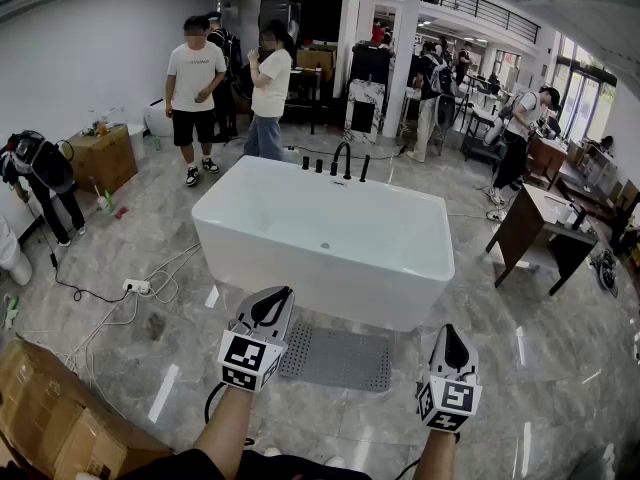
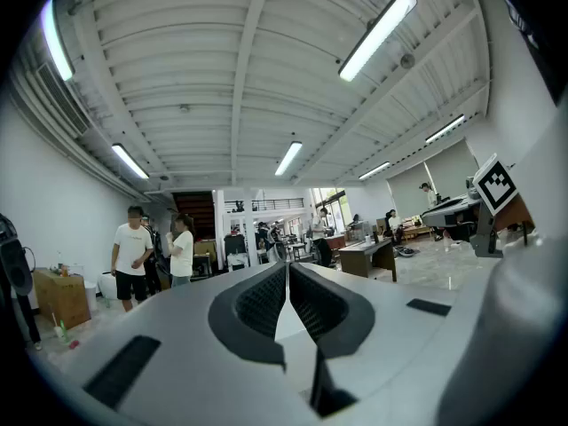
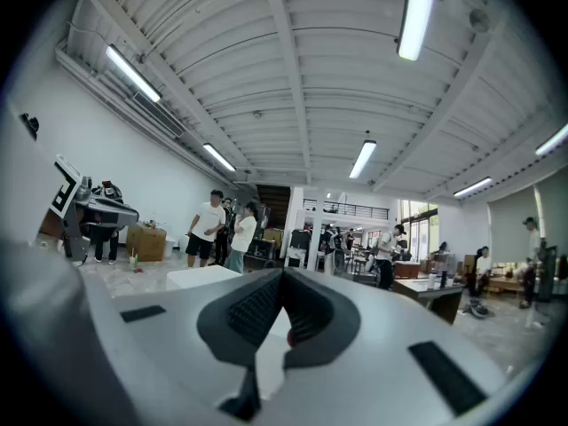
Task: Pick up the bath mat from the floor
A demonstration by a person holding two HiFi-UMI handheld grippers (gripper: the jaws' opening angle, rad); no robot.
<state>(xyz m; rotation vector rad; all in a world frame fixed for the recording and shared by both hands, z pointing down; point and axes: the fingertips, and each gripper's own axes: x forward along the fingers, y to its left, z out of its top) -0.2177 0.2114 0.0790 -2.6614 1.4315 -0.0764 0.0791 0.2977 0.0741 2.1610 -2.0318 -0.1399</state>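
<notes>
Head view, bath mat (image 1: 336, 357) flat beside bathtub (image 1: 330, 240), untouched

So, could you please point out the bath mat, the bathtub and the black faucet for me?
bath mat (image 1: 340, 358), head view, middle of its grey studded surface.
bathtub (image 1: 300, 268), head view, its white front wall.
black faucet (image 1: 337, 161), head view, its upright stem.

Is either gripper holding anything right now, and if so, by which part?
Nothing is held. The left gripper and the right gripper both have their jaws closed together with nothing between them. The bath mat lies flat in front of the bathtub, untouched.
</notes>
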